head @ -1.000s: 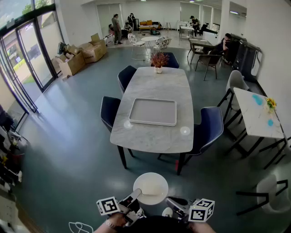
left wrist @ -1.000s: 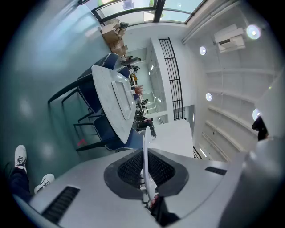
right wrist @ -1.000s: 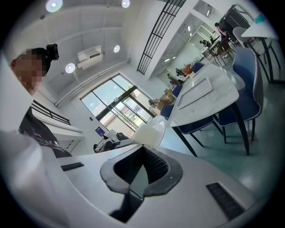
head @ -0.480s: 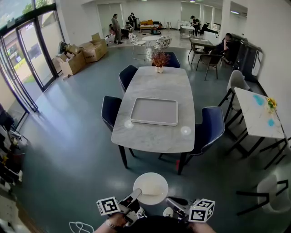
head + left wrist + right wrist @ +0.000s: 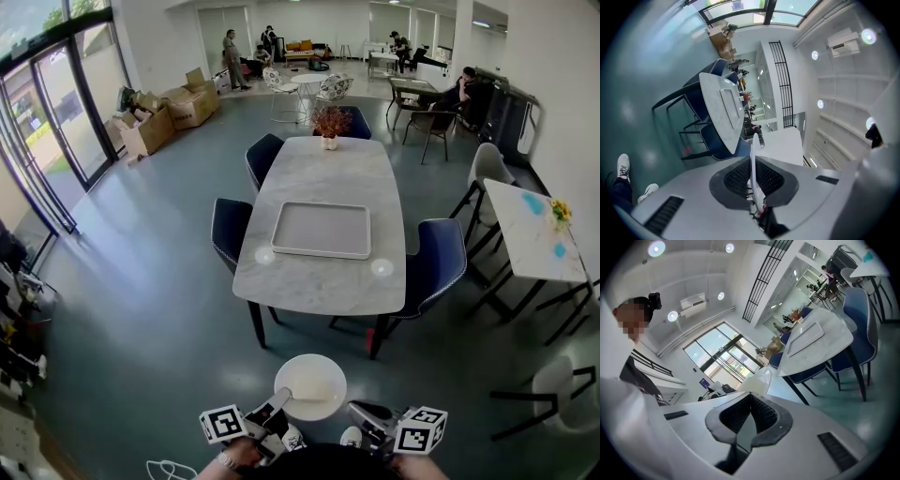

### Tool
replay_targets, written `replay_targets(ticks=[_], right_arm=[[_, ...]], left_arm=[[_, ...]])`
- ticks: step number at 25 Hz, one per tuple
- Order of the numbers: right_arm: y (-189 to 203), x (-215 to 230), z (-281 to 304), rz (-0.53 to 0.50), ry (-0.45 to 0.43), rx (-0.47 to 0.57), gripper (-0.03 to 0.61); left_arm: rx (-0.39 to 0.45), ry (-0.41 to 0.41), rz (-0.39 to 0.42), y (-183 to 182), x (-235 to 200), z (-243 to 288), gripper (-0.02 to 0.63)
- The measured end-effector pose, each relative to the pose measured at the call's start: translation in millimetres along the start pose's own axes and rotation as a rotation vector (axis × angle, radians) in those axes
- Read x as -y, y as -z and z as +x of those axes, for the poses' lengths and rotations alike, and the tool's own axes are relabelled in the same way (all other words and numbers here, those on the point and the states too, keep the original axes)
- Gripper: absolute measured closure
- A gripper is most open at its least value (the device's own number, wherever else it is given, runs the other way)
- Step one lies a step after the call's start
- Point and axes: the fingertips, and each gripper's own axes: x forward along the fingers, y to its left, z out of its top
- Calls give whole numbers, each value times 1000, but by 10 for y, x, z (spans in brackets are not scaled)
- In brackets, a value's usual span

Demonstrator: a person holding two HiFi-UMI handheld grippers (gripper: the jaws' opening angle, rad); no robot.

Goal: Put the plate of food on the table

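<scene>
Grips the white plate (image 5: pixel 310 384) from both sides. Clamps its near-left rim in the left gripper (image 5: pixel 279 401), jaws closed tight on the thin edge, shown edge-on in the left gripper view. Pinches the near-right rim in the right gripper (image 5: pixel 356 411), jaws drawn together at their tips on it. Holds the plate roughly level, low in the head view, above the grey-green floor (image 5: pixel 141 309) and well apart from the marble dining table (image 5: pixel 319 281) ahead. Cannot make out what pale food lies on the plate.

On the table: a grey rectangular tray (image 5: pixel 321 230) at the middle, small white discs (image 5: pixel 265 255) just beside its two near corners, and a potted plant (image 5: pixel 329 122) at the far end. Around the table: dark blue chairs (image 5: pixel 230 230). Far left, near the glass doors: cardboard boxes (image 5: pixel 169 112).
</scene>
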Motion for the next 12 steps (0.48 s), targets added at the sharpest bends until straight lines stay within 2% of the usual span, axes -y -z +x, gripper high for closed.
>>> replay_targets(ticks=[3, 12], right_arm=[[-16, 3, 69, 2, 29, 11, 568], [33, -118, 464, 29, 31, 42, 568]], left_arm=[[-5, 4, -3, -90, -26, -44, 591], [-17, 11, -36, -426, -144, -243, 591]])
